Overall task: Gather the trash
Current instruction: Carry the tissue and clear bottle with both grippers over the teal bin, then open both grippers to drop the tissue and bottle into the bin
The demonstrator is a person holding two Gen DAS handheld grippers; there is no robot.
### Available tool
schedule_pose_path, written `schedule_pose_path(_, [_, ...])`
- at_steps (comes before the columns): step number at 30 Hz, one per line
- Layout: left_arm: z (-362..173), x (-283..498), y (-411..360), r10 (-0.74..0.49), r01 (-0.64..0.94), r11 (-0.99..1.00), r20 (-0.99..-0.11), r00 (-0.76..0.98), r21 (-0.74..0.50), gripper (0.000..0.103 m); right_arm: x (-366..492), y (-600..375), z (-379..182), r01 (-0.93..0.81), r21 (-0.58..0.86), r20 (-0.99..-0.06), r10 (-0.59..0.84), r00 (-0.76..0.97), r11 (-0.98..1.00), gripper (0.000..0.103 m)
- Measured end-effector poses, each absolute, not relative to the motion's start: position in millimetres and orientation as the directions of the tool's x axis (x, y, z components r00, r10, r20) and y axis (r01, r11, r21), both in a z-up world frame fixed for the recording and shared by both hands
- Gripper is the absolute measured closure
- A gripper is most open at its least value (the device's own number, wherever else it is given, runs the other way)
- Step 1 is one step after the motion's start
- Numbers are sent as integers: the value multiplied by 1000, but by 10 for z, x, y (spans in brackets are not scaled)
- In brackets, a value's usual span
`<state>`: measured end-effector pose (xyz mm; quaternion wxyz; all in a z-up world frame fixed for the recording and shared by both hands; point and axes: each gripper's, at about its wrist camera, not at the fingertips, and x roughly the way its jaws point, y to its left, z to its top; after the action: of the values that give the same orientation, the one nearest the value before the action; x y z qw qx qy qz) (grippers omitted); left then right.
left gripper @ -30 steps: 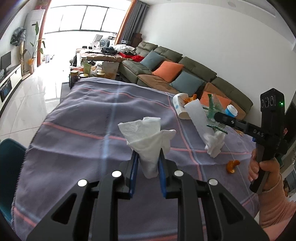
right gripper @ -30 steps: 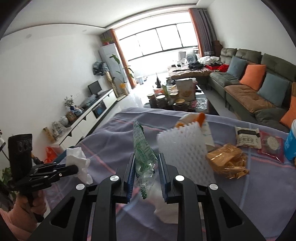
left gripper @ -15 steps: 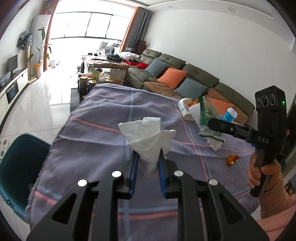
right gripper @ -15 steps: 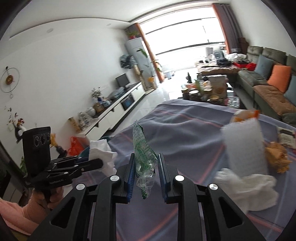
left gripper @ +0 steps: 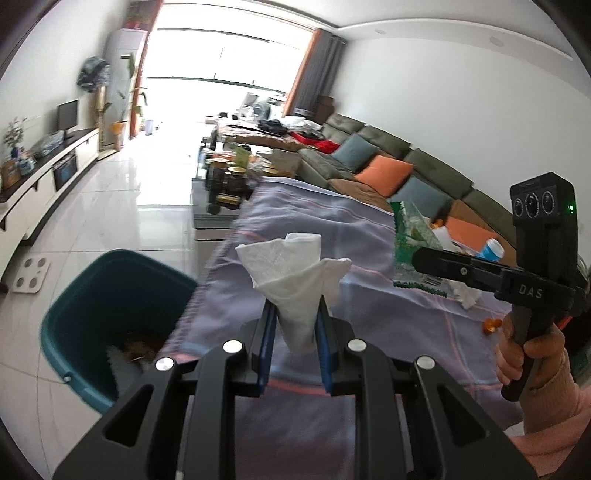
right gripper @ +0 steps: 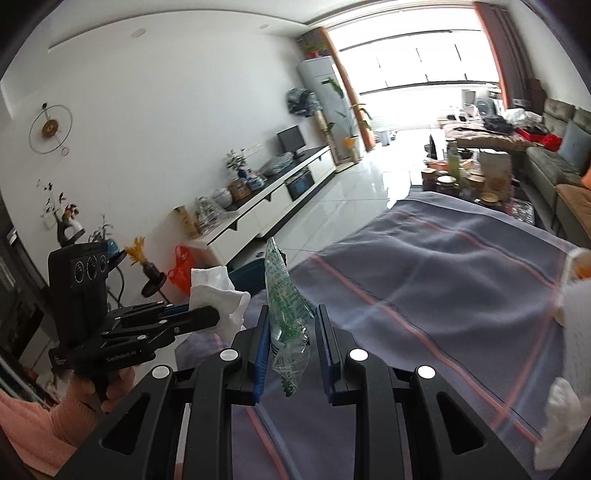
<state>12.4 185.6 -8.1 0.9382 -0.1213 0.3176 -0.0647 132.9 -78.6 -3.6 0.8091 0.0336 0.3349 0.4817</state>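
Both hands loaded, bin close by.
Left gripper (left gripper: pixel 294 325) pinches a crumpled tissue (left gripper: pixel 295 273), right gripper (right gripper: pixel 290 332) a green-printed wrapper (right gripper: pixel 286 295), both held clear above the cloth-covered bench (left gripper: pixel 314 221); teal bin (left gripper: pixel 92 306) on floor beside bench edge, likely the drop point.

Living room, daylight from a wide window (left gripper: pixel 221 74) at the far end, flanked by orange-brown curtains (right gripper: pixel 493 48). White walls (right gripper: pixel 166 92) and ceiling (left gripper: pixel 424 18); glossy pale tiled floor (left gripper: pixel 129 206). A long white TV cabinet (right gripper: pixel 266 210) runs along one wall, bearing a small screen (right gripper: pixel 291 139), plants and ornaments; a round wall clock (right gripper: pixel 50 128) hangs above it. A white standing air conditioner (right gripper: pixel 319 86) occupies the corner. Opposite, an olive sofa (left gripper: pixel 388 151) carries orange and grey-blue cushions (left gripper: pixel 384 173). A low table (left gripper: pixel 225 184) holds jars. In the foreground, a table under a lilac plaid cloth (right gripper: pixel 443 266).
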Motion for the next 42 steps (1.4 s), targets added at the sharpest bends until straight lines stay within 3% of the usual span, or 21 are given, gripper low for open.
schedule_pose_path(22, [-267, 51, 2863, 23, -229, 942, -633, 774, -246, 81, 1329, 463, -135, -832, 363, -560, 812, 165, 420, 79])
schedule_pose_path(42, [-803, 247, 3318, 39, -346, 896, -726, 687, -279, 80, 1591, 1308, -559, -801, 392, -699, 713, 61, 453, 73])
